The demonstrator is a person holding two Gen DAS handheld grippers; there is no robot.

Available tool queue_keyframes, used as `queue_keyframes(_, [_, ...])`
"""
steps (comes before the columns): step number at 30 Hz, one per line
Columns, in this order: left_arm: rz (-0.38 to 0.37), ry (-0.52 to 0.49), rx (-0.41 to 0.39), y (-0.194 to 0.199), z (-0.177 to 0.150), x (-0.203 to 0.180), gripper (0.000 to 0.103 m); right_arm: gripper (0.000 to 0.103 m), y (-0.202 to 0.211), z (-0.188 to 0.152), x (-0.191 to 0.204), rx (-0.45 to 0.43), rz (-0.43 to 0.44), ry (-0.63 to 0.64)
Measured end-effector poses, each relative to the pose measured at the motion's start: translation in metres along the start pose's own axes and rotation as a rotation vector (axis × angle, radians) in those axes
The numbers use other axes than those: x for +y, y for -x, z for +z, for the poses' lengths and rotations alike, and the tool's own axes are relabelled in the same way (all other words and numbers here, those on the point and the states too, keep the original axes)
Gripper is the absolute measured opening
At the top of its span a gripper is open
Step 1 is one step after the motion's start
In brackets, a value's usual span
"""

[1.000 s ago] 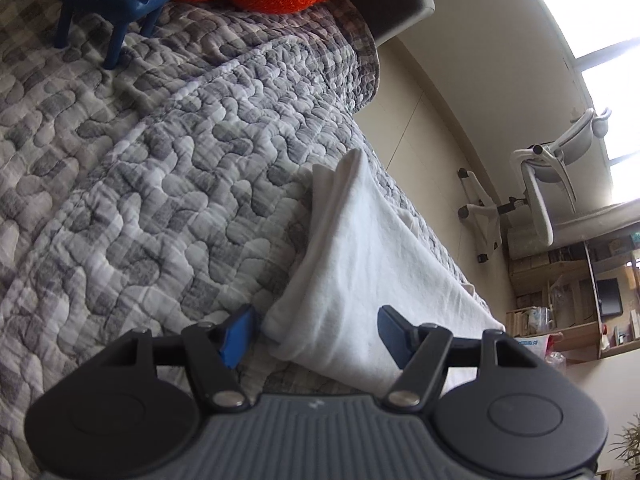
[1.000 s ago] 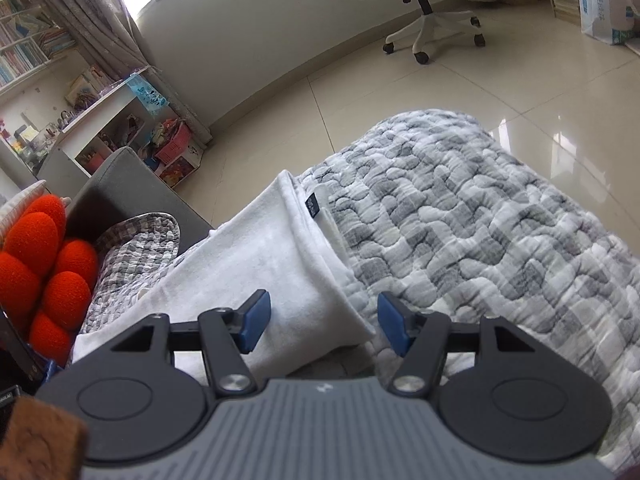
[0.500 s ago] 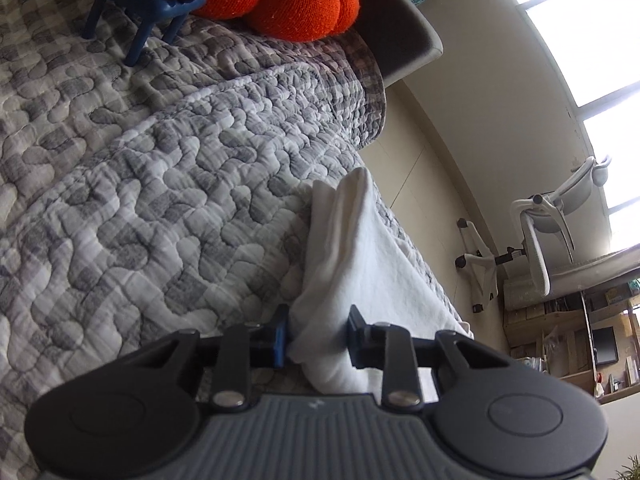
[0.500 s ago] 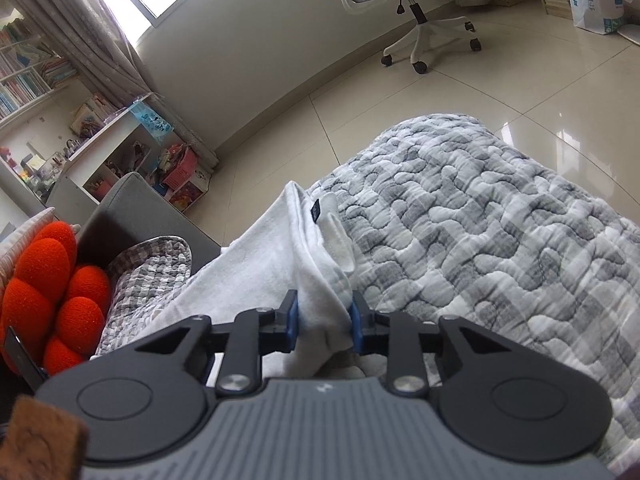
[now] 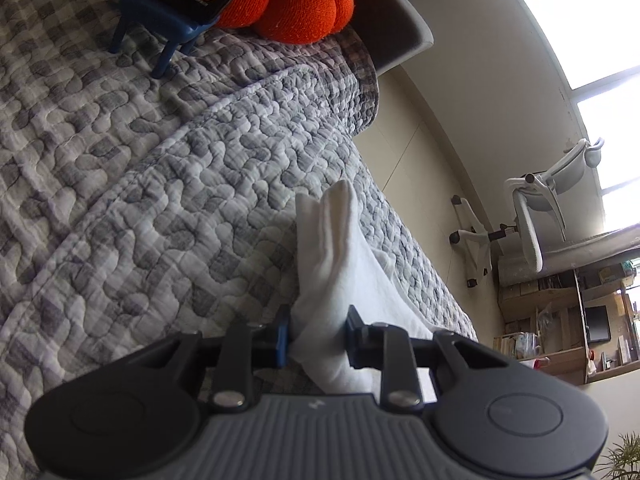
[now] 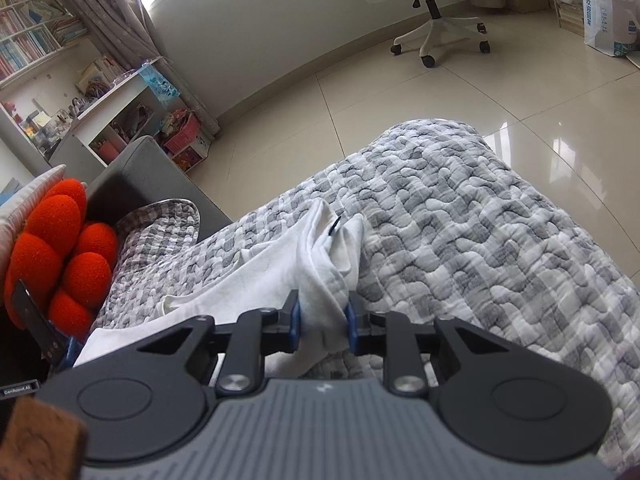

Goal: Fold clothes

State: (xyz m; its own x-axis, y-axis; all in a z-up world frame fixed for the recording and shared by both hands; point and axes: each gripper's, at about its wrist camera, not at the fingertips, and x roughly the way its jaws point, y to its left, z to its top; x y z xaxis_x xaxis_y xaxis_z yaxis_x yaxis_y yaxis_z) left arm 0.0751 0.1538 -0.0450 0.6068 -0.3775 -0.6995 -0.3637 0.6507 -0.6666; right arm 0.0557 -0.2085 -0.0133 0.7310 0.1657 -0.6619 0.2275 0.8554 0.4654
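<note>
The soft white cotton garment [image 5: 340, 280] lies on a grey-and-white quilted bed cover [image 5: 168, 184], bunched into thick, rounded folds rather than spread flat. In the left wrist view it rises from the jaws as a narrow ridge that ends in 2 blunt peaks, then widens to the right toward the edge of the bed. In the right wrist view the same white garment [image 6: 280, 272] runs leftward in a long loose band, with a small dark tag [image 6: 334, 225] showing near its far, crumpled end.

The left gripper [image 5: 316, 334] has its jaws drawn narrow, and a gathered wad of the white fabric sits squeezed between the 2 blue-padded fingers [image 5: 282, 334], filling the gap and spilling below them. The right gripper [image 6: 322, 322] is in the same state: jaws narrow, pinching a thick fold of the cloth between its blue pads [image 6: 295, 320], with fabric hanging out beneath.

Beyond the garment, a knotted orange plush cushion [image 6: 60, 248] sits by the grey sofa arm, and a dark phone on a small blue stand [image 5: 160, 16] rests on the quilt. A white swivel office chair [image 6: 424, 8] stands on the glossy tiled floor.
</note>
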Motion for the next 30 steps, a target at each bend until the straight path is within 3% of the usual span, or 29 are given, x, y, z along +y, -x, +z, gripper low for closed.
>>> queue_keyframes(8, [0.041,-0.039,0.072,-0.001,-0.015,0.009,0.028,0.024,0.007,-0.016,-0.008,0.081,-0.030,0.012])
queue_keyframes(12, [0.062,-0.051,0.075,-0.003,-0.015,0.014,0.037,0.029,0.004,-0.022,-0.011,0.113,-0.067,0.019])
queue_keyframes(17, [0.069,-0.081,0.053,0.000,-0.013,0.016,0.058,0.036,0.015,-0.025,-0.010,0.051,-0.102,0.055])
queue_keyframes(24, [0.049,-0.072,0.052,-0.009,-0.015,0.020,0.058,0.036,0.024,-0.018,-0.009,-0.046,-0.034,0.015])
queue_keyframes(30, [0.062,-0.125,0.025,-0.015,-0.020,0.012,0.056,0.036,0.018,-0.016,0.013,-0.080,0.053,0.051])
